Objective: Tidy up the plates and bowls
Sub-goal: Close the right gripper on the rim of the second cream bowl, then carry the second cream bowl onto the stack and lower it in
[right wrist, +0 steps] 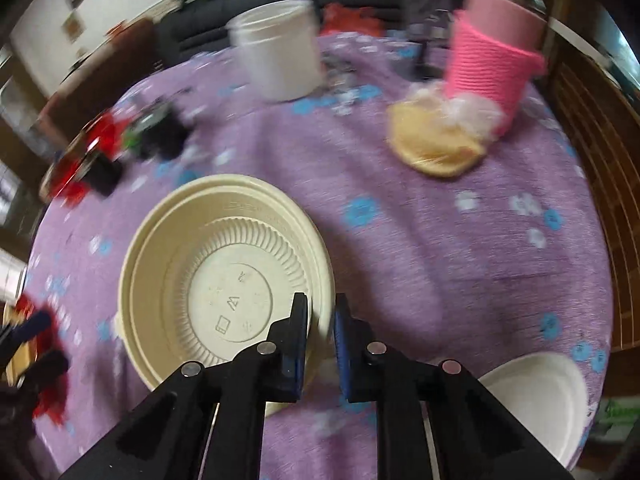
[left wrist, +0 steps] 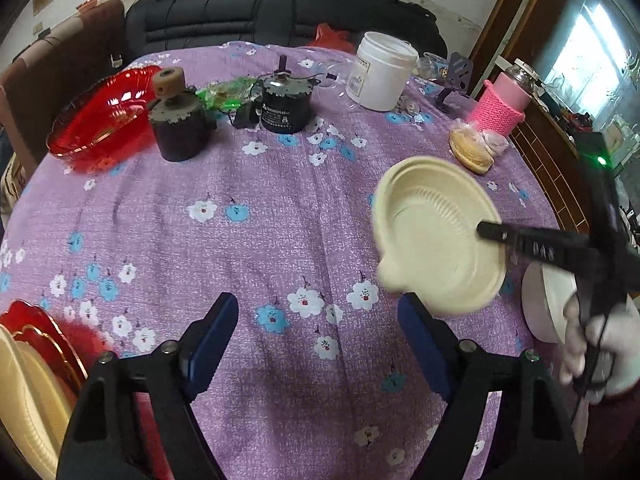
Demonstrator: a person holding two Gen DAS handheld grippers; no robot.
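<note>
A cream plastic bowl (left wrist: 436, 236) (right wrist: 224, 280) hangs tilted just above the purple flowered tablecloth (left wrist: 248, 248). My right gripper (right wrist: 322, 312) (left wrist: 486, 232) is shut on its rim, one finger inside the bowl and one outside. My left gripper (left wrist: 318, 320) is open over bare cloth, with nothing between its blue pads (left wrist: 212, 340). A white bowl (left wrist: 540, 304) (right wrist: 536, 392) sits at the table's near right edge. At the near left, a red plate (left wrist: 44, 328) lies with a cream plate (left wrist: 28, 392) on it. A red glass bowl (left wrist: 100, 116) stands at the far left.
Two dark motors (left wrist: 180, 124) (left wrist: 284, 100), a white jar (left wrist: 382, 70), a pink knitted cup (left wrist: 502, 106) and a wrapped cake (left wrist: 470, 148) crowd the far half of the table. A gloved hand (left wrist: 600, 344) holds the right gripper. A black sofa (left wrist: 240, 16) stands behind the table.
</note>
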